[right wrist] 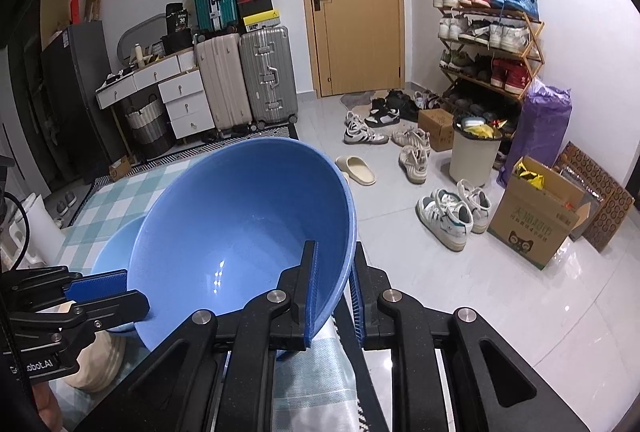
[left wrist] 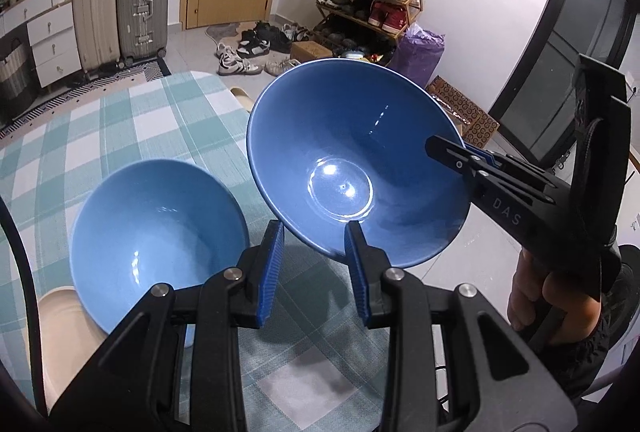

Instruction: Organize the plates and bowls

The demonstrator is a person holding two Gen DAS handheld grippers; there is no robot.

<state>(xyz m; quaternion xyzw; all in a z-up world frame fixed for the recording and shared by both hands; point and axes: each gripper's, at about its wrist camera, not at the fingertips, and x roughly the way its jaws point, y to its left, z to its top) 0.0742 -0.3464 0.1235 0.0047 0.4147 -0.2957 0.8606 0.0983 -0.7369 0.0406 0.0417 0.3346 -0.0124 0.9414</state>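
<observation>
My right gripper (right wrist: pixel 334 272) is shut on the rim of a large blue bowl (right wrist: pixel 240 240), which it holds tilted in the air above the table's right edge. In the left wrist view the same bowl (left wrist: pixel 352 160) hangs ahead, with the right gripper (left wrist: pixel 468 160) pinching its right rim. A second, lighter blue bowl (left wrist: pixel 156 232) sits on a cream plate (left wrist: pixel 60 336) at the lower left. My left gripper (left wrist: pixel 314 260) is open and empty, just below the held bowl and right of the resting one. It shows in the right wrist view (right wrist: pixel 104 292) at the lower left.
The table has a green and white checked cloth (left wrist: pixel 120 128). Beyond it are suitcases (right wrist: pixel 248 80), white drawers (right wrist: pixel 184 100), a wooden door (right wrist: pixel 356 4), a shoe rack (right wrist: pixel 488 44), loose shoes on the floor (right wrist: pixel 412 156), a bin (right wrist: pixel 474 148) and a cardboard box (right wrist: pixel 532 216).
</observation>
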